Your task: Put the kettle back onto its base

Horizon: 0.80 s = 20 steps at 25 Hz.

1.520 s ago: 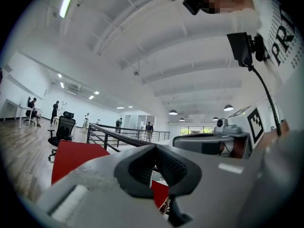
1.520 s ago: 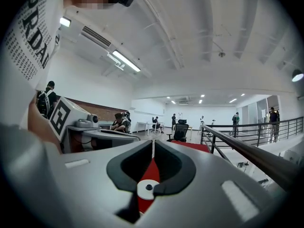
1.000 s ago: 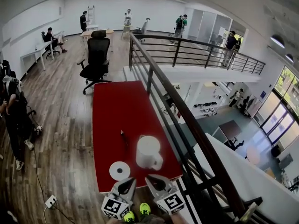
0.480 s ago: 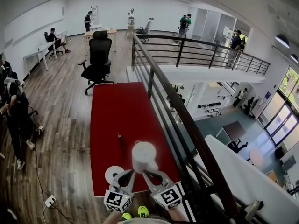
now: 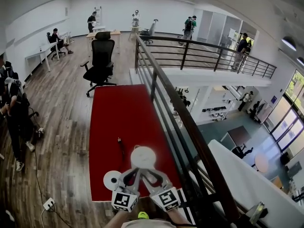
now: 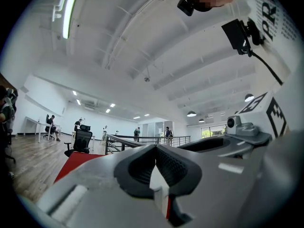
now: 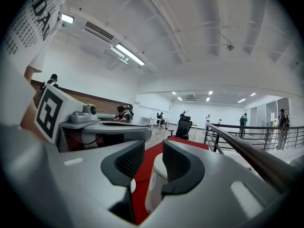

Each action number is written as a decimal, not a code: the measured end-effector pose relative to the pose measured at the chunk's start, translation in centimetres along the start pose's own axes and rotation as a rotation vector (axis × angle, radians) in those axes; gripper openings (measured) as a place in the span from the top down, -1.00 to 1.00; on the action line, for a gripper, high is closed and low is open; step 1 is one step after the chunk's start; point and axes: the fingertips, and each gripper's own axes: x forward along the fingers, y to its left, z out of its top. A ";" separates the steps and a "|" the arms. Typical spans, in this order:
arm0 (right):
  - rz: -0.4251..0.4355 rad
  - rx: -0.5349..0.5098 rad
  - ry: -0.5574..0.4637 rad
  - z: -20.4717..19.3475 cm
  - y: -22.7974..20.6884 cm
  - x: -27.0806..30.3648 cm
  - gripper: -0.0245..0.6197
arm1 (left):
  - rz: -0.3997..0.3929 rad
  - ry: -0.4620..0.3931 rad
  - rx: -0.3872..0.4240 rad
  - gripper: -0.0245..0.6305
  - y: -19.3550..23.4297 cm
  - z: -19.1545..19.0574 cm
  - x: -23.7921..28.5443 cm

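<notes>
At the near end of the table, the kettle stands just right of its base. Our right gripper gapes toward it; our left gripper is pinched shut, seemingly empty. Smooth, rigid, perhaps water-heavy: we'd grasp the handle.

1 kettle, 1 base, 2 hand-held grippers, 1 tbl, 1 chair

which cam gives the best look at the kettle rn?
Head view: the kettle shows from above, with its place on the red table clear. Right gripper view shows only part of its side between open jaws. Left gripper view shows just a white sliver between the jaws, likely the kettle.
</notes>
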 end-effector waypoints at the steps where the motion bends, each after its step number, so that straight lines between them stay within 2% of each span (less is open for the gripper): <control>1: -0.012 0.001 0.003 -0.4 -0.2 0.0 0.56 | 0.011 -0.010 0.005 0.94 0.1 -0.2 0.0; 5: -0.064 -0.037 0.040 -2.6 -1.1 0.1 0.40 | 0.008 -0.020 0.000 0.82 0.2 -2.2 0.2; 13: -0.158 -0.002 0.138 -7.1 -3.1 0.0 0.26 | -0.028 0.080 0.043 0.78 0.0 -6.8 1.5; 20: -0.154 0.071 0.188 -10.1 -3.9 0.6 0.25 | -0.033 0.100 0.056 0.78 0.3 -8.1 2.3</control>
